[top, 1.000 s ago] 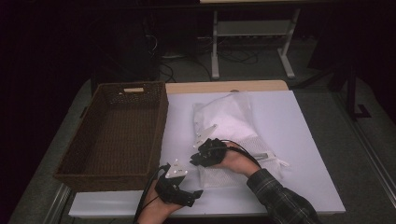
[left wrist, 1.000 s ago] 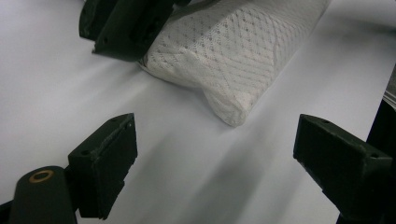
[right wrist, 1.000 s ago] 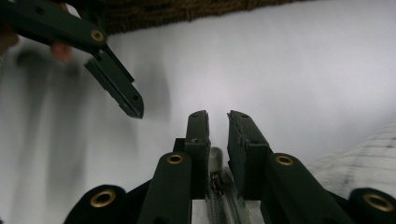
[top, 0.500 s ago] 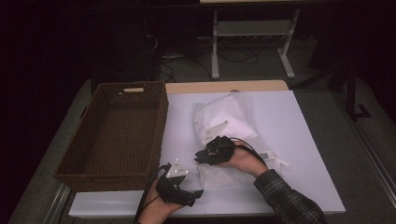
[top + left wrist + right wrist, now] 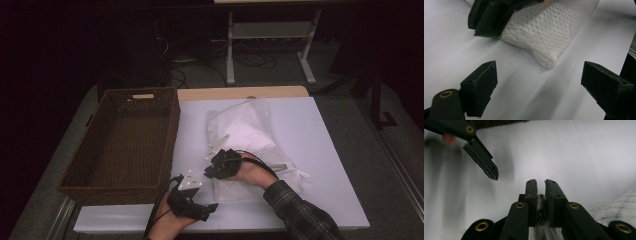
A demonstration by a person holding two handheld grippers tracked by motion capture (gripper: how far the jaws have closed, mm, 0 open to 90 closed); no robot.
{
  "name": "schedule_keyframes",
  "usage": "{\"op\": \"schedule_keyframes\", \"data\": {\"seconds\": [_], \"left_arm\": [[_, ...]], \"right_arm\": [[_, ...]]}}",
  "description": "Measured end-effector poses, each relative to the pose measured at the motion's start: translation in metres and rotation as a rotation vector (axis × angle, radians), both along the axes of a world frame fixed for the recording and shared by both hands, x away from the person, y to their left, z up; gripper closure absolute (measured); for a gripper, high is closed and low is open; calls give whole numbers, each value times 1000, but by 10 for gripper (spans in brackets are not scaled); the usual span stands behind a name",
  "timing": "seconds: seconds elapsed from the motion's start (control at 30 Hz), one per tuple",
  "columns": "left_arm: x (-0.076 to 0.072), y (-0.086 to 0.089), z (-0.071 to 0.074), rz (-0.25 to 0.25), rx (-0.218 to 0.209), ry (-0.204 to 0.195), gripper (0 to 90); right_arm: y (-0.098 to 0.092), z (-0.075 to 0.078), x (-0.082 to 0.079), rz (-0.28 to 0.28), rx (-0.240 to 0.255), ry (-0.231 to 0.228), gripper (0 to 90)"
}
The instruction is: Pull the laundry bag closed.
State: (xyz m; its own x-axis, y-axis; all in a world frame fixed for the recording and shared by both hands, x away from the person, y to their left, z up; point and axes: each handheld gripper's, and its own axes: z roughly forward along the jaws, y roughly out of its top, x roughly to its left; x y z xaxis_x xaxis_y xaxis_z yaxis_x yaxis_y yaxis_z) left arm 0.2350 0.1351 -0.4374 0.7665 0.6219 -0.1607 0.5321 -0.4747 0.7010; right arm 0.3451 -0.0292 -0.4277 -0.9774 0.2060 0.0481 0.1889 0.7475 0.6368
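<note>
Claws: right (image 5: 541, 185) clamped on mesh bag's (image 5: 260, 172) zipper, left (image 5: 539, 82) apart; no legible writing.

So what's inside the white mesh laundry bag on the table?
Through the white mesh laundry bag only pale white bulk shows, likely fabric; the weave hides what it is. The right gripper pinches the zipper pull at the bag's edge.

No writing, label, brand or number can be read on anything here.
</note>
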Motion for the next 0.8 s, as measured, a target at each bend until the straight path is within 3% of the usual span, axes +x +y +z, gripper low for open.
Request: {"op": "schedule_keyframes", "data": {"seconds": [0.17, 0.37, 0.8], "left_arm": [[0, 0, 0, -2, 3, 1, 130], [0, 0, -1, 0, 3, 1, 130], [1, -1, -1, -1, 7, 6, 131]], "right_arm": [[-6, 10, -1, -5, 64, 7, 799], [-22, 21, -4, -23, 103, 2, 800], [-50, 16, -12, -58, 140, 10, 808]]}}
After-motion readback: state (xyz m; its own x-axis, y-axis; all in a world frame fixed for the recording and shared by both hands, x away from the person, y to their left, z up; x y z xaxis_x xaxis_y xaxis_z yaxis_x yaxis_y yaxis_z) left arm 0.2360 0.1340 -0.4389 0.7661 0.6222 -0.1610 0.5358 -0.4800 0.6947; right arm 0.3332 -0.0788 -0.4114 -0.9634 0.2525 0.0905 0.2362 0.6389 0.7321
